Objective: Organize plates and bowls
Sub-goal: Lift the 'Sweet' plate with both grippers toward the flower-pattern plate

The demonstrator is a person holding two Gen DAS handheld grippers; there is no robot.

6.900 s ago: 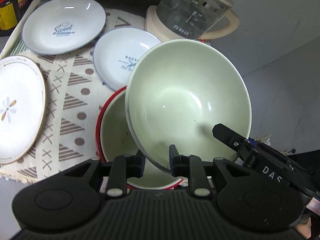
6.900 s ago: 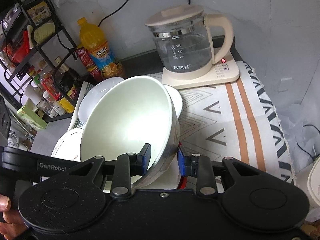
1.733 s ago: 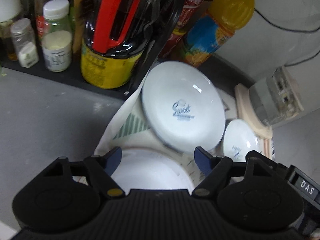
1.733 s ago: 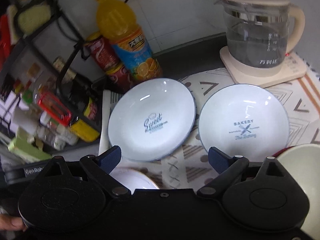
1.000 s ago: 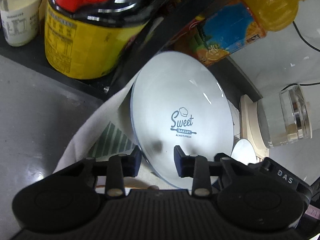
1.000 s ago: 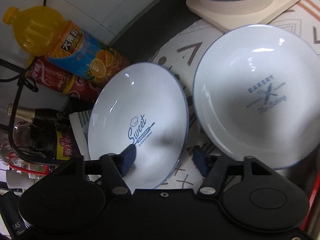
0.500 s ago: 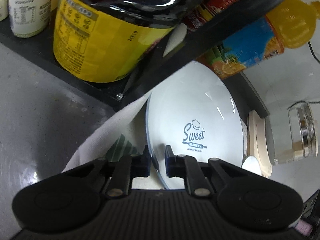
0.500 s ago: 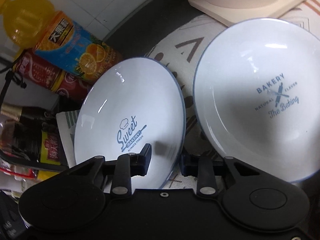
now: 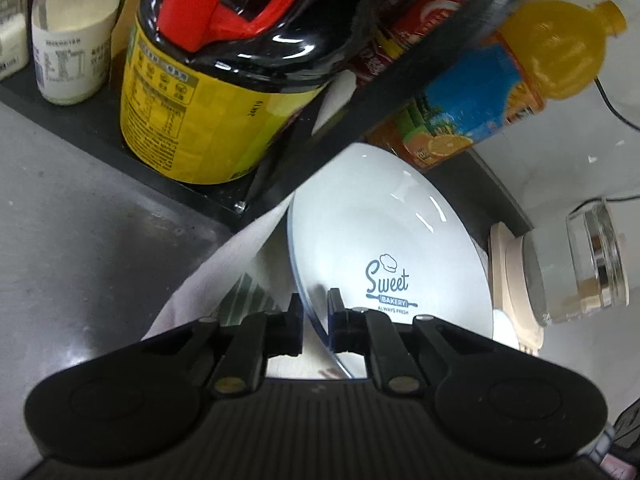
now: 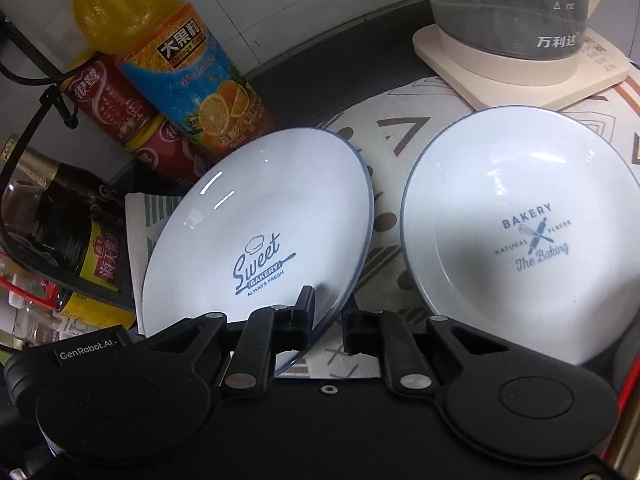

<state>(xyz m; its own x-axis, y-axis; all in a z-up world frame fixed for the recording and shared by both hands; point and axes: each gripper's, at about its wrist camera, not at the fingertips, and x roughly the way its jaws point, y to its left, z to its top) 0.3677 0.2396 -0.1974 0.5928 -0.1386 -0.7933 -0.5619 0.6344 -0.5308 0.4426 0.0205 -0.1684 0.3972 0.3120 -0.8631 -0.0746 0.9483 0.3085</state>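
A white plate printed "Sweet Bakery" (image 9: 384, 248) (image 10: 256, 216) is tilted up off the patterned cloth (image 10: 384, 248). My left gripper (image 9: 315, 320) is shut on its near left rim, one pad on each face. My right gripper (image 10: 328, 318) straddles the plate's lower right rim; its jaws are closing, with the rim pinched between them. A second white plate printed "Bakery, The Baking" (image 10: 520, 232) lies flat on the cloth just right of the held plate, untouched.
A glass kettle on a cream base (image 10: 520, 12) stands at the back right. An orange juice bottle (image 10: 172, 60) and red cans (image 10: 112, 108) crowd the plate's far left edge. A yellow-labelled jug (image 9: 200, 100) sits on a black rack right behind the plate.
Both grippers' jaws went from partly open around the Sweet Bakery plate's rim to closed on it. The plate now stands more tilted, and the right wrist view has rolled.
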